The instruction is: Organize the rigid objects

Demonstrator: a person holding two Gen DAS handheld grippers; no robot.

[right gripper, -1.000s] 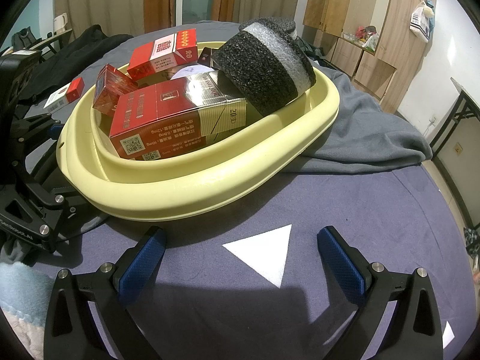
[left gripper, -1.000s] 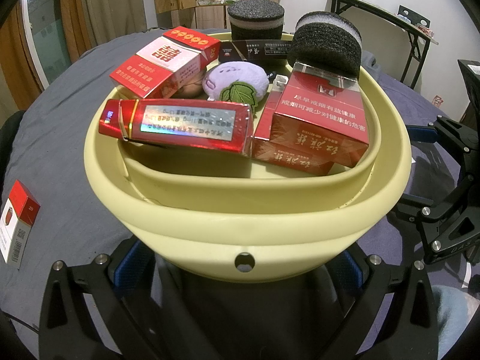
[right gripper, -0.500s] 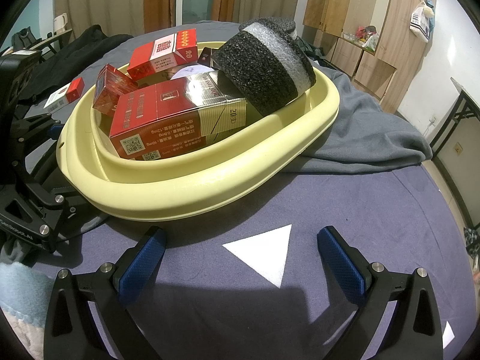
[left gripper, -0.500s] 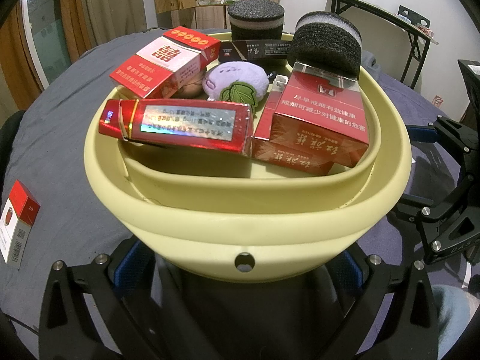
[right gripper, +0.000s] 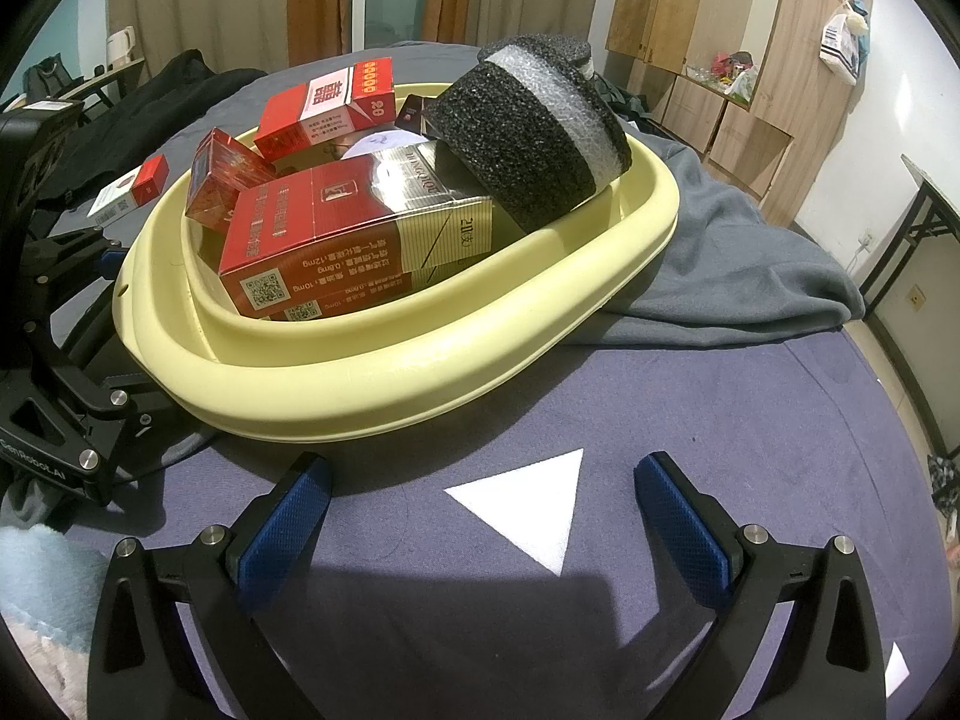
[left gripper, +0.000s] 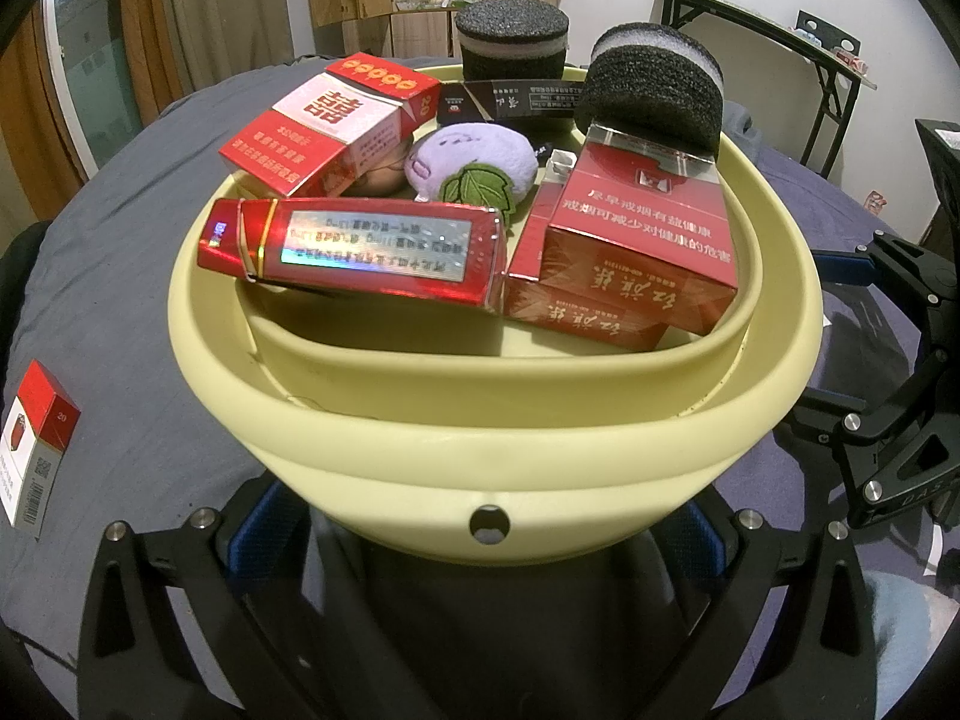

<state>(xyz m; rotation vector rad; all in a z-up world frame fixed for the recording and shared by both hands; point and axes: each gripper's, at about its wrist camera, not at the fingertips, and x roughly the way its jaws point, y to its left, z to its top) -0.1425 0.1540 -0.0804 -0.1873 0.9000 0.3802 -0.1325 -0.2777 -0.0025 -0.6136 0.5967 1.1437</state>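
Note:
A pale yellow basin [left gripper: 492, 420] [right gripper: 384, 378] sits on the dark cloth-covered table. It holds several red cigarette boxes, among them a glossy one [left gripper: 360, 252] and a large one [left gripper: 636, 240] [right gripper: 354, 246], a purple plush [left gripper: 474, 162], a dark flat box [left gripper: 516, 99] and a black foam disc [left gripper: 654, 90] [right gripper: 534, 132]. A second foam disc [left gripper: 510, 42] stands behind the basin. My left gripper [left gripper: 480, 534] is open, its blue pads [left gripper: 258, 528] spread under the basin's near rim. My right gripper [right gripper: 480, 480] is open over the table, nothing between its fingers.
A loose red-and-white cigarette box [left gripper: 36, 450] [right gripper: 129, 192] lies on the table left of the basin. A white paper triangle [right gripper: 528, 498] lies between my right fingers. A grey cloth [right gripper: 720, 252] is bunched beside the basin. Wooden cabinets [right gripper: 750, 60] stand behind.

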